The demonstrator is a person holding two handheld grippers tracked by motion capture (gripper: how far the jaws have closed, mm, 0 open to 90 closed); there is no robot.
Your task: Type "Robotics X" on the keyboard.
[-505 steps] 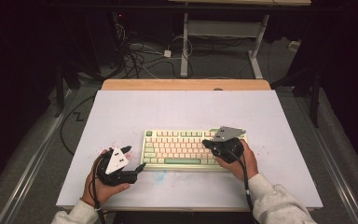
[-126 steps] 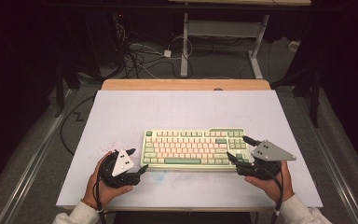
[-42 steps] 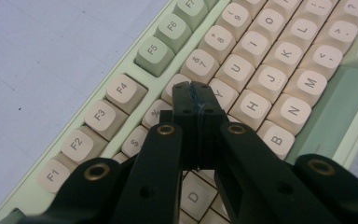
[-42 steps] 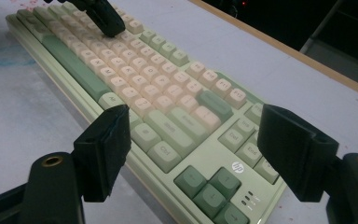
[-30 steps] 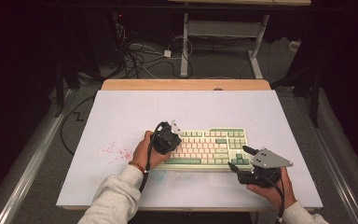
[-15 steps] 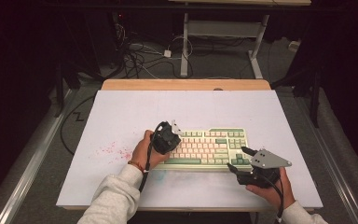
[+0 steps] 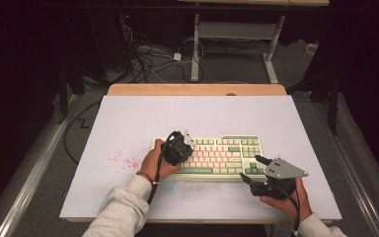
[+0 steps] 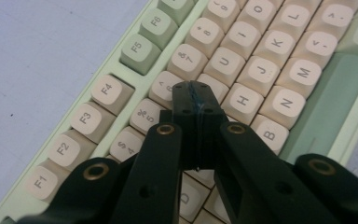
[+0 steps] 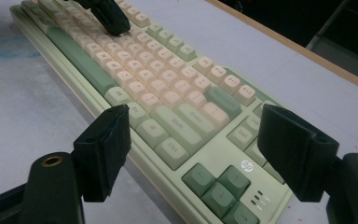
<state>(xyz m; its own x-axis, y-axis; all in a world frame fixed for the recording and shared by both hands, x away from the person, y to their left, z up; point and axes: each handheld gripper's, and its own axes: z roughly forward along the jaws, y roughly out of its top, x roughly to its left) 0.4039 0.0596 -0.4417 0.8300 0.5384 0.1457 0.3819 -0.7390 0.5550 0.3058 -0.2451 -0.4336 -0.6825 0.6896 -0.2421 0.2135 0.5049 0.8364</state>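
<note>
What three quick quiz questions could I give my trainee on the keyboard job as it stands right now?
1. True or false: the left gripper has its jaws shut, tips over the keyboard near the 6 key.
2. How do the right gripper jaws stand? A) shut on a keycap B) open, either side of the keyboard's right front corner C) open, far out over bare table
3. Which colour is the long spacebar: cream or green?

Key:
1. True. The pads meet with nothing between them.
2. B. The arrow keys lie between the jaws; whether the pads touch the case is unclear.
3. Green.
</note>
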